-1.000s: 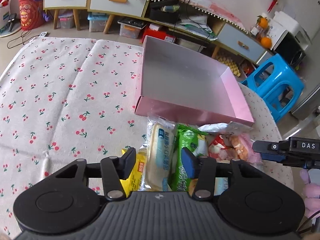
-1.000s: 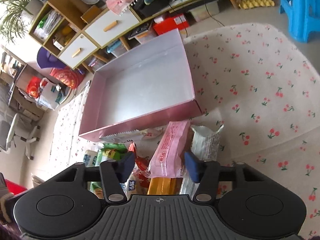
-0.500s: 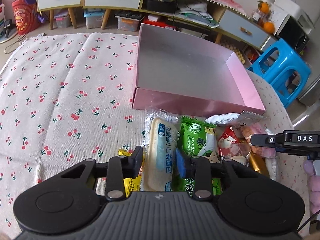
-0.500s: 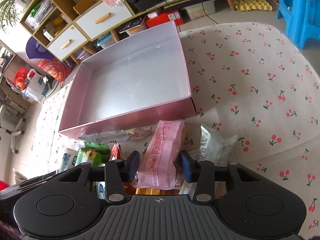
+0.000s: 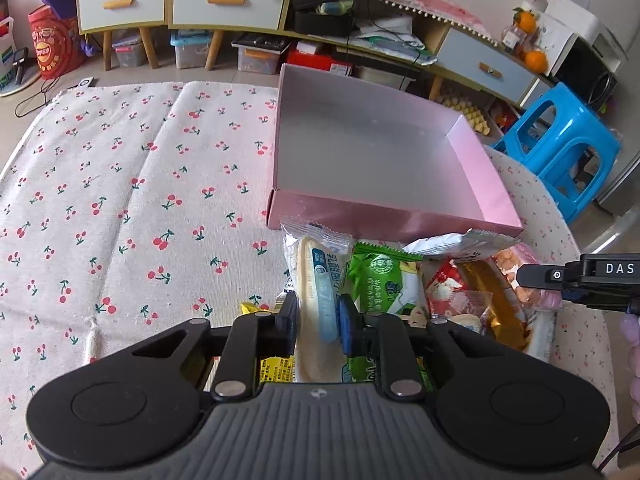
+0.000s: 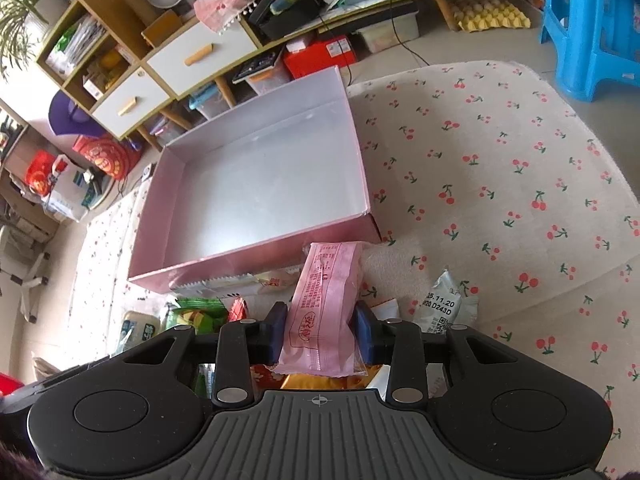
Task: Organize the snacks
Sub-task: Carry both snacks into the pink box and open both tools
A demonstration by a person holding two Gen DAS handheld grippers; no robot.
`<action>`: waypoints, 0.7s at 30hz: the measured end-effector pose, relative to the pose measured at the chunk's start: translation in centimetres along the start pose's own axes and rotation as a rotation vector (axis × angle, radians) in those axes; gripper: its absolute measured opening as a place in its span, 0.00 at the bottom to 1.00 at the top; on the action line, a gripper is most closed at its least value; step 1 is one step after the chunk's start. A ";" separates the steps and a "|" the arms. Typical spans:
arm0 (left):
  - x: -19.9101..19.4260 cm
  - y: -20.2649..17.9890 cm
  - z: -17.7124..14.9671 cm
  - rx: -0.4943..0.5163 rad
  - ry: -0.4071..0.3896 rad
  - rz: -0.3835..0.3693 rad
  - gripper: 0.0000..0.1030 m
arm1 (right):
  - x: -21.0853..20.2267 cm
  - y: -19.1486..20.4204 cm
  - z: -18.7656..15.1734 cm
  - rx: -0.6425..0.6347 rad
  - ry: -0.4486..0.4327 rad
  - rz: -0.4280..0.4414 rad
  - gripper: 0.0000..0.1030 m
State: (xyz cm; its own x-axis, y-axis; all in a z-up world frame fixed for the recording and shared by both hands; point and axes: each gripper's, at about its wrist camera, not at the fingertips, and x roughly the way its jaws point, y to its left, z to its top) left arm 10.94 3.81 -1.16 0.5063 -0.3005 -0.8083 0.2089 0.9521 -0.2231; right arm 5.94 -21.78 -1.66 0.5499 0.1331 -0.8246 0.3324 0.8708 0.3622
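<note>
A pile of snack packets lies on the cherry-print cloth in front of a shallow pink box (image 5: 472, 160) (image 6: 256, 256) with nothing inside. My left gripper (image 5: 319, 318) is shut on a long white-and-blue packet (image 5: 314, 280) at the pile's left side. Beside it lie a green packet (image 5: 380, 280) and a gold packet (image 5: 496, 300). My right gripper (image 6: 322, 330) has its pads against a pink packet (image 6: 326, 296), and its jaws are still closing on it. That gripper's tip (image 5: 580, 278) shows at the right edge of the left wrist view.
A silver packet (image 6: 450, 304) lies right of the pink one. A blue plastic stool (image 5: 560, 152) stands off the cloth's far right corner. Low cabinets with drawers (image 5: 180, 0) and storage bins line the back wall. The cloth (image 5: 120, 200) runs wide to the left.
Both pairs of jaws have narrowed from wide apart onto their packets: the left on the white-and-blue one, the right on the pink one. Neither hand has shifted much.
</note>
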 end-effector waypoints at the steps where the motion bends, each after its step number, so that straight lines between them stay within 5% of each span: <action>1: -0.2 0.0 0.1 0.001 -0.004 -0.005 0.18 | -0.3 0.0 0.0 0.002 -0.004 0.002 0.34; 12: -2.3 -0.2 0.8 -0.010 -0.082 -0.032 0.17 | -3.4 -0.3 0.7 0.057 -0.062 0.051 0.34; 21: -0.3 -1.5 5.3 0.031 -0.143 -0.046 0.17 | -2.3 1.6 4.0 -0.060 -0.108 0.065 0.34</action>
State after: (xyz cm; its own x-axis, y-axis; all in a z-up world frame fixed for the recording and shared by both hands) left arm 14.86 2.17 2.32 0.6095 -0.3505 -0.7111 0.2594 0.9358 -0.2389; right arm 8.24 -22.58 2.54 0.6489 0.1413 -0.7476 0.2488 0.8891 0.3841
